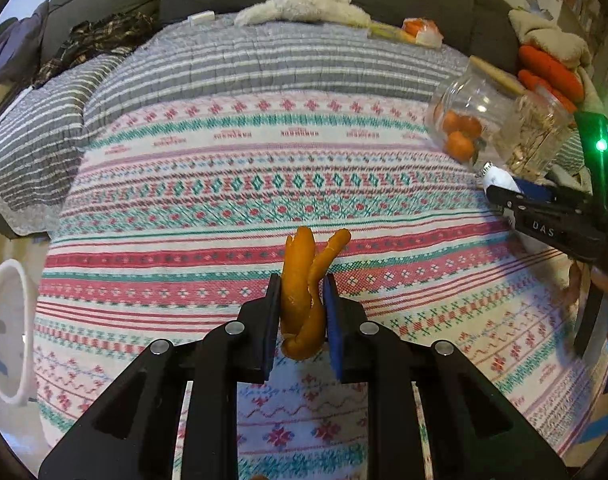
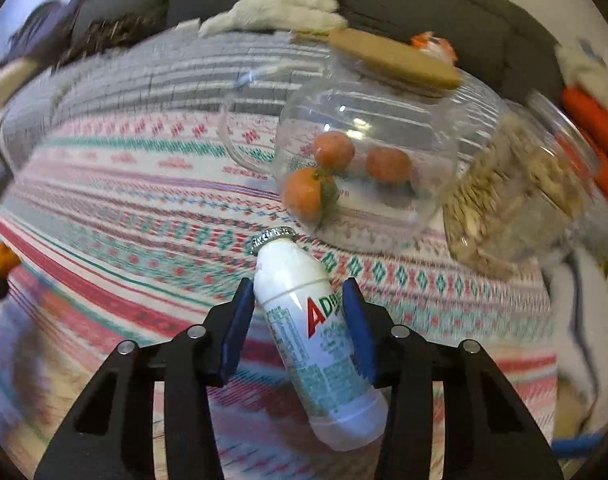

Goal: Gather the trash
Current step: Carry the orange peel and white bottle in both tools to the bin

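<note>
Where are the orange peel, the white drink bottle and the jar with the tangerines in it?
orange peel (image 1: 301,296), left wrist view, on the strip between the pads.
white drink bottle (image 2: 299,304), right wrist view, on its shoulder above the label.
jar with tangerines (image 2: 384,112), right wrist view, on its clear upper wall.

Black left gripper (image 1: 299,304), blue pads (image 1: 335,328), silver screws, right gripper (image 2: 297,312) alike

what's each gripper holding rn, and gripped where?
Left gripper: orange peel, pinched around its lower middle, ends sticking up. Right gripper: small white bottle, pads on either side of its labelled body below the shoulder.
</note>
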